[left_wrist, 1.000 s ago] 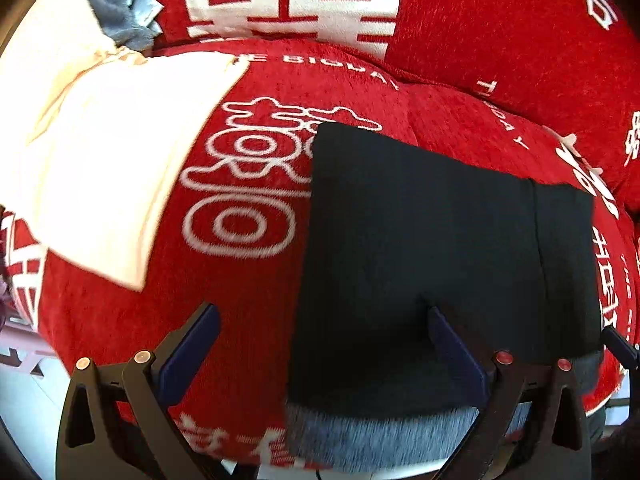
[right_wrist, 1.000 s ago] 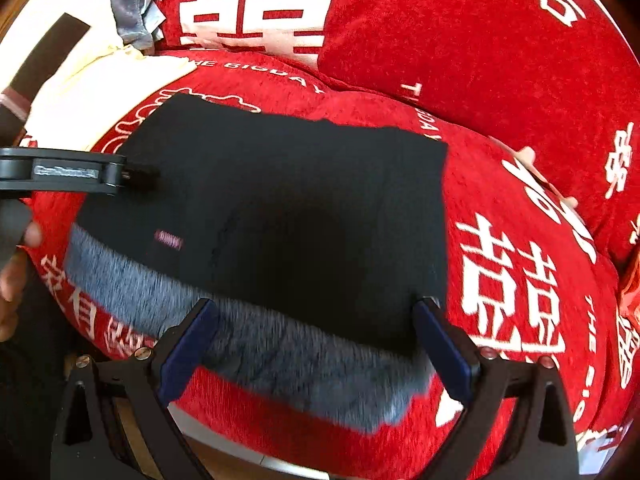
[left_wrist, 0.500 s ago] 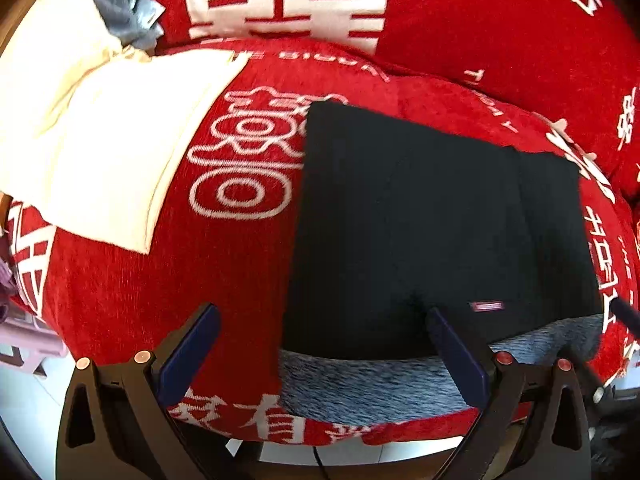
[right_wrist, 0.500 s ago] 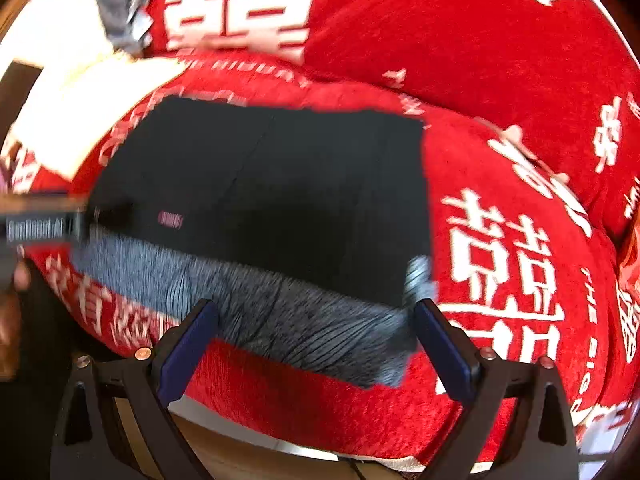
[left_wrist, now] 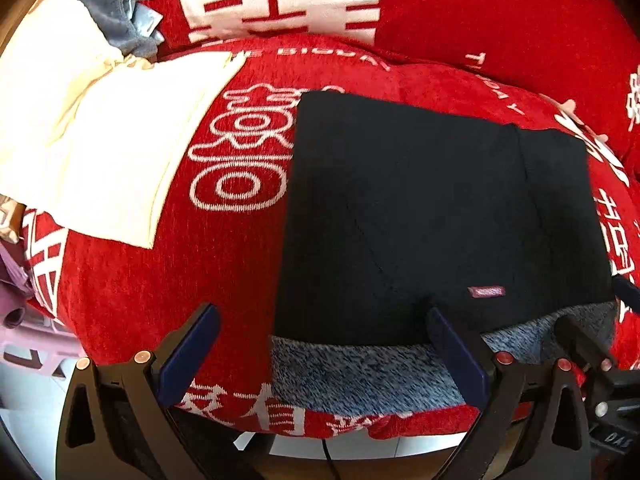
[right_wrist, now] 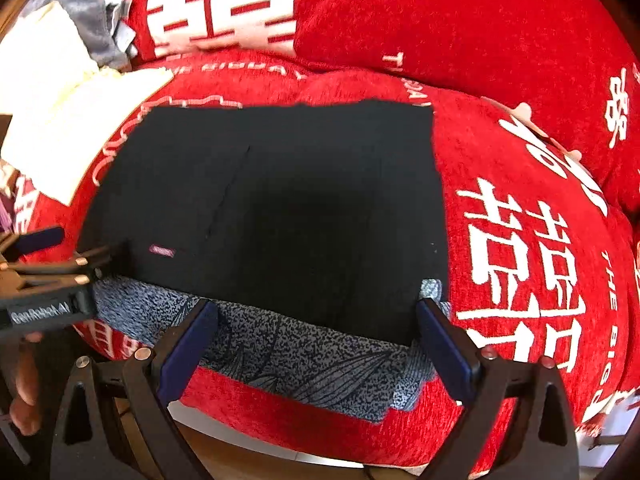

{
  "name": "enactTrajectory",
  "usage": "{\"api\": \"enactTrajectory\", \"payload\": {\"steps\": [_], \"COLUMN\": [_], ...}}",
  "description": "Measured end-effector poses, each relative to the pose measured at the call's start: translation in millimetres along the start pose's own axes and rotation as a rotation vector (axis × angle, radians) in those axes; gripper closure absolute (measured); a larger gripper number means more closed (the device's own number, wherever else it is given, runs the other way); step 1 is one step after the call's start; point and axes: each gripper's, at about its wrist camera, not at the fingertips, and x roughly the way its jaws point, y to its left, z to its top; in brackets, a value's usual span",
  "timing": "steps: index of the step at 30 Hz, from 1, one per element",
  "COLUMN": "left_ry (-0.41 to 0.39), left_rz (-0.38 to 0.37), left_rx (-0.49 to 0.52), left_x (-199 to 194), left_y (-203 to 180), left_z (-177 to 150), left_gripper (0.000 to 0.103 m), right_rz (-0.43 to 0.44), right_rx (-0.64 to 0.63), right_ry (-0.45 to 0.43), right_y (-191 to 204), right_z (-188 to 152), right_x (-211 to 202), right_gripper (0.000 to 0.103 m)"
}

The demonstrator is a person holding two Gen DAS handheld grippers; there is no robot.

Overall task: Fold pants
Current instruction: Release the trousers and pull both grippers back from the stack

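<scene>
The black pants (left_wrist: pixel 440 216) (right_wrist: pixel 280 208) lie folded into a flat rectangle on a red cushion, with a grey marled lining band (left_wrist: pixel 360 376) (right_wrist: pixel 304 360) showing along the near edge and a small pink label (left_wrist: pixel 486 291) (right_wrist: pixel 161 251). My left gripper (left_wrist: pixel 324 344) stands open over the pants' near left corner with nothing between its fingers. Just as empty, my right gripper (right_wrist: pixel 316 336) is open above the near edge of the grey band. In the right wrist view the left gripper (right_wrist: pixel 52 264) shows at the pants' left side.
A cream folded cloth (left_wrist: pixel 92 152) (right_wrist: pixel 68 120) lies on the cushion to the left. Grey fabric (left_wrist: pixel 108 12) is bunched at the back left. Red pillows with white characters (left_wrist: pixel 500 20) (right_wrist: pixel 460 24) line the back. A hand (right_wrist: pixel 24 400) holds the left gripper's handle.
Both grippers have drawn back toward the cushion's front edge and off the pants. More of the grey band and the pink label have come into view.
</scene>
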Motion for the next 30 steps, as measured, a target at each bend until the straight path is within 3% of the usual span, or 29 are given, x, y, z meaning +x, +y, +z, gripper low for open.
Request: {"api": "enactTrajectory", "payload": {"steps": [6,10,20,30], "left_ry": [-0.045,-0.044,-0.067,-0.101], "left_rz": [-0.02,-0.011,0.028,0.013], "left_rx": [0.048,0.049,0.042,0.046], "left_x": [-23,-32,-36,-51], "left_y": [-21,-29,-37,-38], "left_z": [-4,-10,-28,-41], "left_gripper": [0.0,0.0,0.0,0.0], "right_rz": [-0.189,-0.185,-0.188,-0.201], "right_rx": [-0.049,-0.014,0.066,0.045], "right_ry": [-0.094,-0.106,-0.06,-0.044], "right_y": [4,-6,-22,-11], "right_z": [6,4,-16,-21], "right_x": [-37,-56,-54,-52], "right_gripper": [0.004,0.004,0.004,0.004]}}
